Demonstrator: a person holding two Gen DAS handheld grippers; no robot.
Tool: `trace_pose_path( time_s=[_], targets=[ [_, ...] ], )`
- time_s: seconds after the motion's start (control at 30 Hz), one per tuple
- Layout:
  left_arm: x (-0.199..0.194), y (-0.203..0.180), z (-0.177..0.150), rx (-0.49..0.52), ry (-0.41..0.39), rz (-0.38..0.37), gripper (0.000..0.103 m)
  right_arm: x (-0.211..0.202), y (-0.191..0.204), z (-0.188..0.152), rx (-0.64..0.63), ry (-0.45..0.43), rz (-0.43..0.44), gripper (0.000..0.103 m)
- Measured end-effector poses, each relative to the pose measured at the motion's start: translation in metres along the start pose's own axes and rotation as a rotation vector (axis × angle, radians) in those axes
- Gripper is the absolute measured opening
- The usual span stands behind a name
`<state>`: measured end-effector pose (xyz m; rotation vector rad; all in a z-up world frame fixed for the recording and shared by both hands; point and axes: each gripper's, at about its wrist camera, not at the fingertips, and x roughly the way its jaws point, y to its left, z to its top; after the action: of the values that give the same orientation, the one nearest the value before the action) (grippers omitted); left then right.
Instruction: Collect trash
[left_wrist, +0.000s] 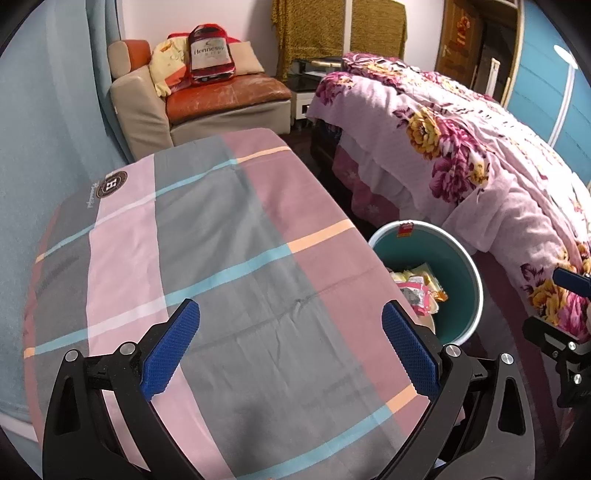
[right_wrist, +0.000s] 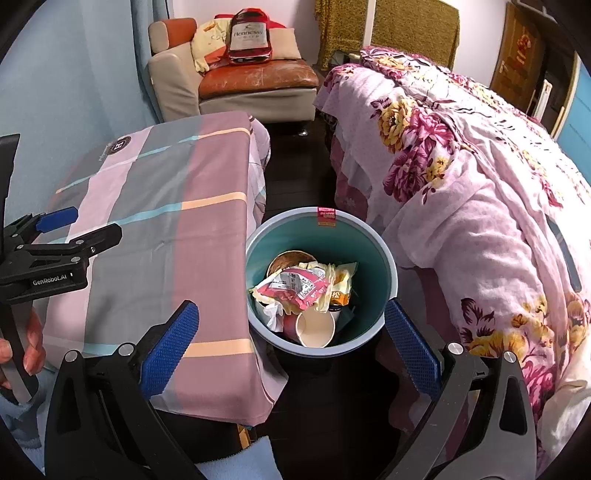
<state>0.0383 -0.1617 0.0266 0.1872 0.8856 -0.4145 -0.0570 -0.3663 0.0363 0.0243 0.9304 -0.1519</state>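
Between the wide-spread right tongs (right_wrist: 291, 325) sits the trash bin (right_wrist: 384, 258) — left tongs (left_wrist: 291, 325) wide too.

Your round bin (right_wrist: 384, 258), teal inside with a pale rim, stands upright on the dark floor between the table and the bed. Inside it you see a pink wrapper (right_wrist: 295, 288), yellow wrappers (right_wrist: 343, 277) and 1 paper cup (right_wrist: 314, 328) tipped on its side.

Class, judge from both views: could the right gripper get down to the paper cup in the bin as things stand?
Probably yes. The right gripper hangs above the bin, jaws open and empty; the paper cup lies uncovered on top, near the rim.
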Motion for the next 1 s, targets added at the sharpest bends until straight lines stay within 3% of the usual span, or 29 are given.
trace_pose_path(
  time_s=[1.0],
  targets=[
    [-0.002, 0.002, 0.001, -0.014, -0.016, -0.024, 0.099, 0.015, -0.002, 0.004, 0.014, 0.032, 0.0, 0.096]
  ],
)
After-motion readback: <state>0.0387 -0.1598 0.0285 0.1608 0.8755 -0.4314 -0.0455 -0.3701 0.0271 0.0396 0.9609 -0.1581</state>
